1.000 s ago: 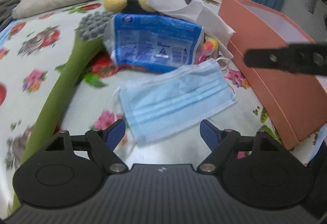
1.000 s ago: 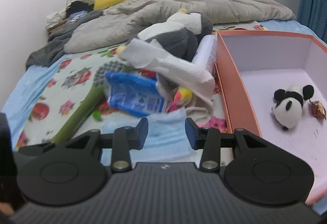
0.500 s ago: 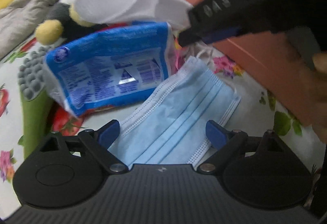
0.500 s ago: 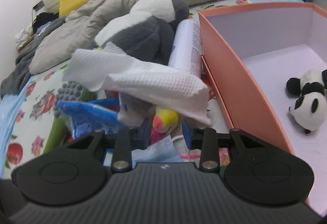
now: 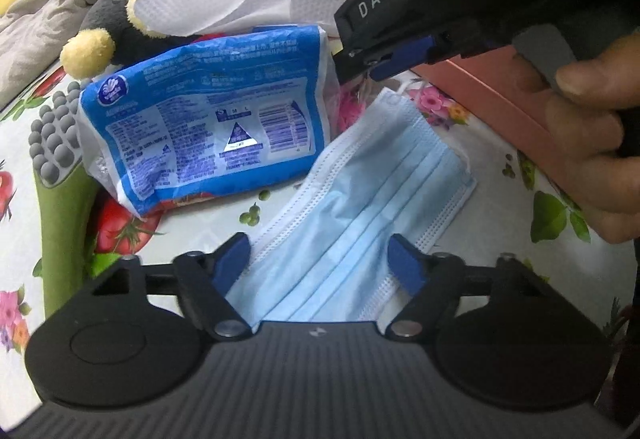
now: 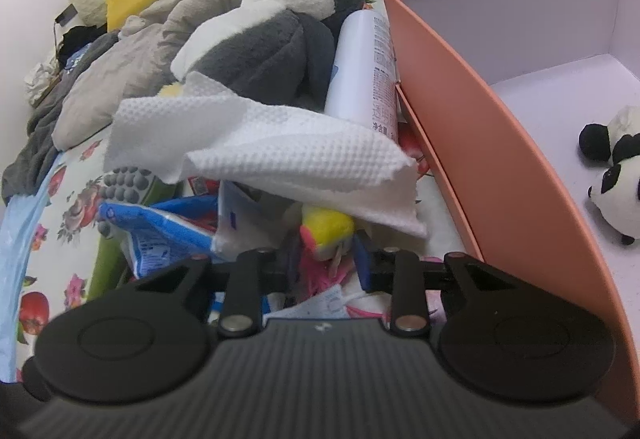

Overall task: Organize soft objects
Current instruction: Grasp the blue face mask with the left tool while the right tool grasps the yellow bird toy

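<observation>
Left wrist view: left tongs (image 5: pixel 320 259), just narrowed, straddle the near edge of the blue face mask (image 5: pixel 376 199) on the bed (image 5: pixel 500 167), pads clear of it. Right tongs (image 6: pixel 322 263), jaws narrow and just closing, flank a small yellow-and-pink plush (image 6: pixel 326 229) under the paper towel (image 6: pixel 280 159); contact unclear. Orange box (image 6: pixel 472 143) wall stands just beside them.

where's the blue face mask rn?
Left wrist view: the blue face mask lies flat on the floral sheet, centre frame between the left gripper fingers, just right of the blue tissue pack, left of the orange box.
</observation>
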The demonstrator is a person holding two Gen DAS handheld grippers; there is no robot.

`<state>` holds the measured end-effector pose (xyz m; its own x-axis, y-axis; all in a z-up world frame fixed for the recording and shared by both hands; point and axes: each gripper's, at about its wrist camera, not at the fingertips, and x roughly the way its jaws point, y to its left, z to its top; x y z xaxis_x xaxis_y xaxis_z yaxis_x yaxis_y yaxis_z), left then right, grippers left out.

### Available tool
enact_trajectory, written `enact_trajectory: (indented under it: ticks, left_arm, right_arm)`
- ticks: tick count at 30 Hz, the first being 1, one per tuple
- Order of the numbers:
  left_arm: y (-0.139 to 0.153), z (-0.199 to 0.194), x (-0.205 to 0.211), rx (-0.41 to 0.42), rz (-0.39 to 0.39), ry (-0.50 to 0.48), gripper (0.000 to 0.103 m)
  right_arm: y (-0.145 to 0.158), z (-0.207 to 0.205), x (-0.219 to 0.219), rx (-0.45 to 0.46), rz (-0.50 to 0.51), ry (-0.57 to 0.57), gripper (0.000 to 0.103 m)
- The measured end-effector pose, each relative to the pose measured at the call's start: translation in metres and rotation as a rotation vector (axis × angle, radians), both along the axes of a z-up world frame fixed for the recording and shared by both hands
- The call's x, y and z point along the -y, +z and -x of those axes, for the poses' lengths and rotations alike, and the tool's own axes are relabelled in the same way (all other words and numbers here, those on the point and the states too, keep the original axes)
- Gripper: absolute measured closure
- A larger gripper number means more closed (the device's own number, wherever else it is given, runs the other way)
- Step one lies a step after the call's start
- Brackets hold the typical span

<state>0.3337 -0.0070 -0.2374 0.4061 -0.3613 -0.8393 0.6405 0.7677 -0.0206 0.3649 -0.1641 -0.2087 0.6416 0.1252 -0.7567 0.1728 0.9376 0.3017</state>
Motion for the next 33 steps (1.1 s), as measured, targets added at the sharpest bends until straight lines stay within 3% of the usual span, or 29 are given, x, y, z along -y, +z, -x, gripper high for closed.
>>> enact_trajectory:
  ticks: [12,18,21,33]
  left_arm:
    - [0.008,0.032,0.004,-0.021,-0.011,0.033,0.068]
    - [0.011,0.044,0.000,-0.057,0.015,0.115,0.083]
    - [0.012,0.055,0.000,-0.045,-0.003,0.167,0.085]
    - [0.023,0.095,-0.020,-0.113,0.092,0.436,0.088]
  right_arm:
    - [0.012,0.017,0.005,-0.018,-0.021,0.039,0.072]
    - [0.015,0.031,0.004,-0.033,-0.030,0.064,0.072]
    - [0.019,0.040,0.001,-0.030,-0.025,0.088,0.072]
    - [0.043,0.081,-0.010,0.008,0.005,0.215,0.072]
